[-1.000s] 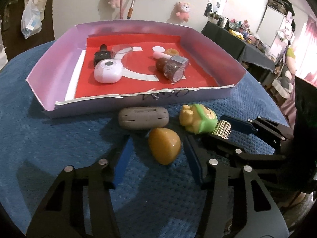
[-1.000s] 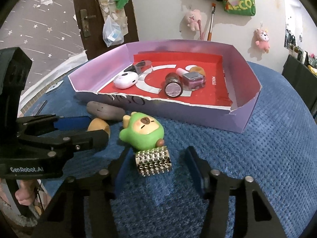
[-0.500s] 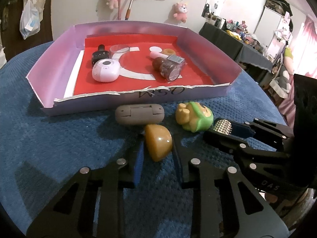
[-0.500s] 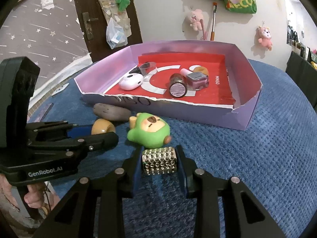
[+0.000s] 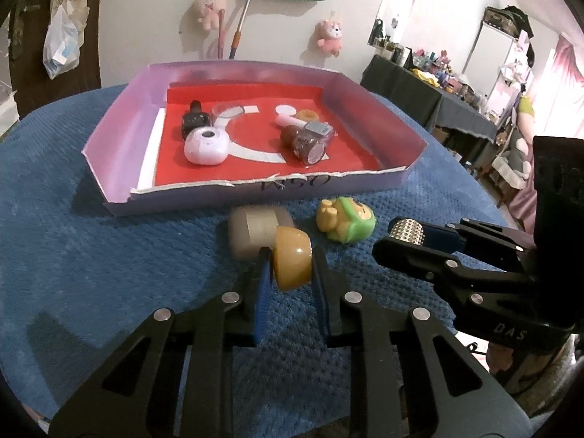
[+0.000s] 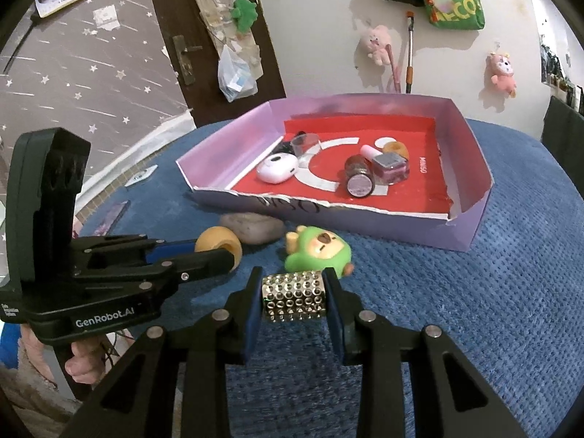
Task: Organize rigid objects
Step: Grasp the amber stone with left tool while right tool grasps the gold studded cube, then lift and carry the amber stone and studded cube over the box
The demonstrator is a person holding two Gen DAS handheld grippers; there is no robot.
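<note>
Left wrist view shows the amber stone (image 5: 292, 257) clamped between the fingers of the left gripper (image 5: 290, 273), in front of the grey case (image 5: 255, 231). Right gripper (image 6: 294, 294) holds the studded metal cylinder (image 6: 294, 296), just beside the green toy (image 6: 317, 253). Behind them, the purple tray (image 5: 120, 135) contains a white oval device (image 5: 207, 146), a black bottle (image 5: 193, 120), a glitter jar (image 5: 308, 142) and a clear cup (image 5: 226, 111). Only the right wrist view shows the door (image 6: 175, 18).

Two grippers (image 6: 294, 294), one tray (image 6: 471, 226)
</note>
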